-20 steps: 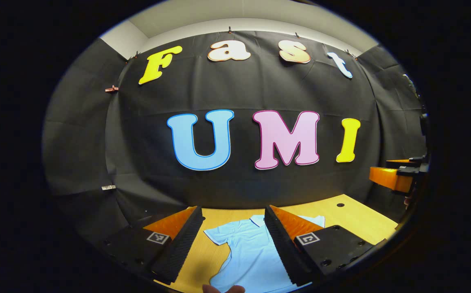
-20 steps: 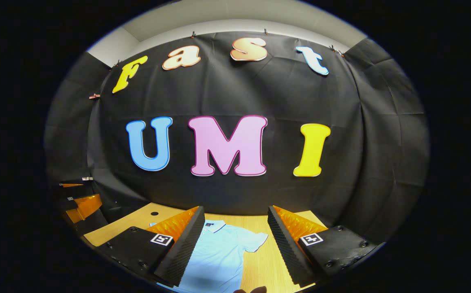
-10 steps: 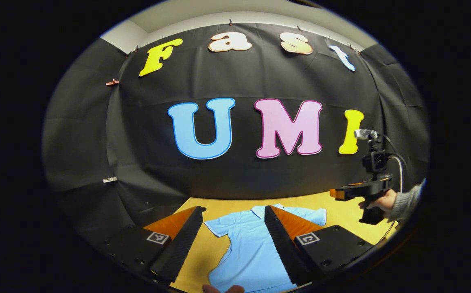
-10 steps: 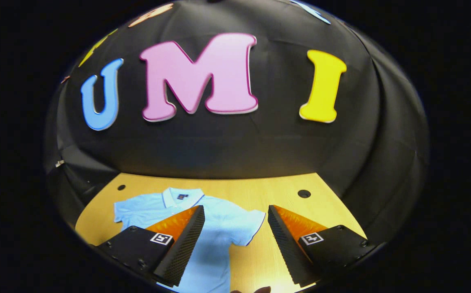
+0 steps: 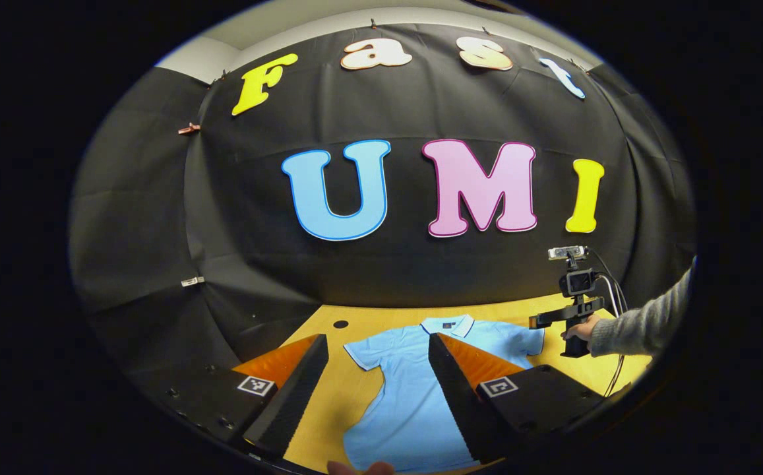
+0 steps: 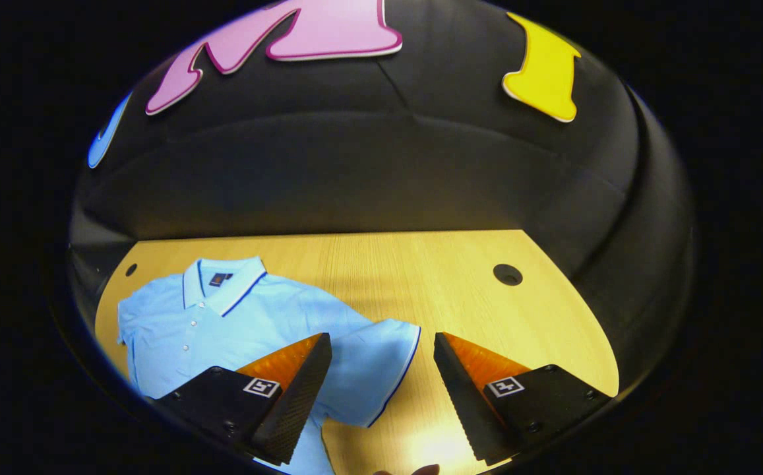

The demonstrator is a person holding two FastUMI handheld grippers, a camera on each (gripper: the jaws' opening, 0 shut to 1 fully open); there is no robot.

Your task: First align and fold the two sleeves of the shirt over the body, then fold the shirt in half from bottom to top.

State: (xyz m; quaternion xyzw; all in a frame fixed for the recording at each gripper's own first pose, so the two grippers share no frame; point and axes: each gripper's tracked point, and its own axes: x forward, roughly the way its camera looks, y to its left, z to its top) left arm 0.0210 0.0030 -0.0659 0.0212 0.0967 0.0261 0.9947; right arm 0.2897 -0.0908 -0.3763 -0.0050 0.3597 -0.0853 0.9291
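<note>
A light blue polo shirt [image 5: 407, 409] lies flat on the wooden table [image 5: 328, 402], collar [image 5: 447, 325] toward the wall and both short sleeves spread out. My left gripper [image 5: 377, 340] hovers open above the shirt's left side, nothing between its fingers. Farther right, a hand in a grey sleeve [image 5: 641, 326] holds the right gripper [image 5: 546, 321] near the shirt's right sleeve [image 5: 527, 343]. In the right gripper view the shirt [image 6: 223, 330] fills the left of the table [image 6: 421, 277]. My right gripper [image 6: 381, 340] stands open over the blue-trimmed sleeve [image 6: 381, 369], not touching it.
Black cloth walls close the table in at the back and on both sides. Round holes sit in the tabletop near the far corners [image 6: 507, 274] [image 6: 131, 269] [image 5: 340, 324]. Bare wood stretches to the right of the shirt [image 6: 487, 316].
The right gripper has moved forward and tipped down over the shirt's right sleeve. The left gripper has shifted slightly, bringing more of the shirt into its view. Both stay open.
</note>
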